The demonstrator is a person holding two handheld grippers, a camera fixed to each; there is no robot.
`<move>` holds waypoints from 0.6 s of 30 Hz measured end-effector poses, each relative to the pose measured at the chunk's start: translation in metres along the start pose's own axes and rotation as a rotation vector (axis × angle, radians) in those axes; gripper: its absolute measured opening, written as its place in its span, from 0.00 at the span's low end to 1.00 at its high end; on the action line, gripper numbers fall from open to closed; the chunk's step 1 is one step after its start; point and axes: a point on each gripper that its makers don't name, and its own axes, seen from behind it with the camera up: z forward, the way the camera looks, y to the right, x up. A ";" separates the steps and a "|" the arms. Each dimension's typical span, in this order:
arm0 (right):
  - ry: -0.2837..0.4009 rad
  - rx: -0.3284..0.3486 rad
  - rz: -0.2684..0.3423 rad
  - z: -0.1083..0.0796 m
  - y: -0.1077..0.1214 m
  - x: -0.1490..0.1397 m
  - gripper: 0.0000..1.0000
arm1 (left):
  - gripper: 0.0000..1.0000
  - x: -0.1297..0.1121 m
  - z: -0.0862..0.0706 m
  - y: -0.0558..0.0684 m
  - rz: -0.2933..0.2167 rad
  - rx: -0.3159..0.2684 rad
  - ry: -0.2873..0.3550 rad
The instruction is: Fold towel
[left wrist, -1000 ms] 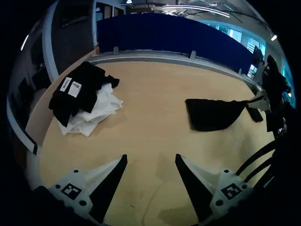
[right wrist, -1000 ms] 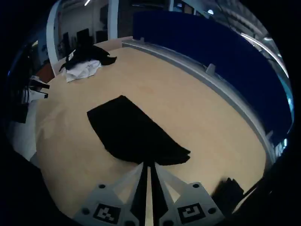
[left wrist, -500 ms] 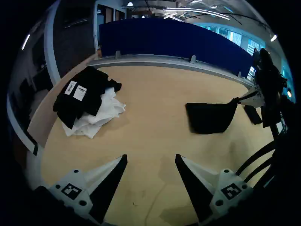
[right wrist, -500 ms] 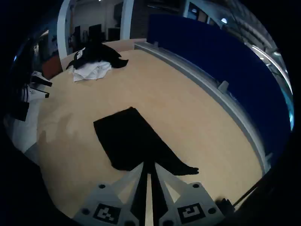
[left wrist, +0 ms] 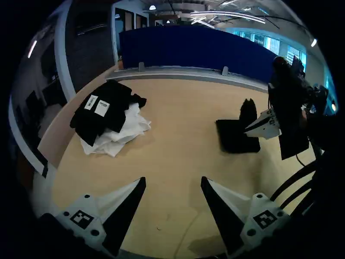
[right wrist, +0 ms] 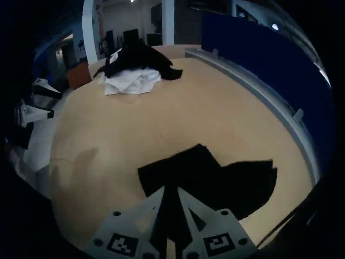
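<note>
1. I see left tool (left wrist: 172, 180) spread, empty, above the tabletop (left wrist: 181, 108);
2. right tool (right wrist: 171, 192) pinching black towel (right wrist: 215, 181) edge (corner raised, rest flat on tabletop);
3. clothes pile (left wrist: 110, 121) well apart from towel.

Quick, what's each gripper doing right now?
Left gripper: open, holding nothing.
Right gripper: shut on the black towel.

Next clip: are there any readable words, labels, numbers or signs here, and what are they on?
On the black garment in the pile: two white tags, print too small and blurred to read.
On the left gripper: square markers, black-and-white patterns, no words.
Nothing else carries legible text.
</note>
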 end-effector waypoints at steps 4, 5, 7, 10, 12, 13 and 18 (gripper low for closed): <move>-0.017 0.043 0.035 0.027 -0.017 -0.008 0.05 | 0.94 -0.005 0.001 -0.001 0.008 0.008 -0.003; -0.020 0.048 0.041 0.031 -0.019 -0.010 0.05 | 0.95 -0.006 0.001 -0.001 0.009 0.010 -0.004; -0.023 0.052 0.043 0.034 -0.021 -0.012 0.06 | 0.95 -0.005 0.001 0.000 0.009 0.009 -0.005; -0.026 0.057 0.046 0.034 -0.022 -0.014 0.06 | 0.95 -0.003 0.001 0.001 0.009 0.004 -0.004; -0.026 0.061 0.048 0.033 -0.021 -0.014 0.08 | 0.95 -0.001 0.001 0.003 0.009 0.000 -0.004; -0.026 0.063 0.049 0.032 -0.021 -0.014 0.09 | 0.95 0.000 0.002 0.003 0.010 -0.001 -0.004; -0.017 0.064 0.047 0.026 -0.019 -0.013 0.29 | 0.95 0.004 0.003 0.004 0.018 -0.004 -0.003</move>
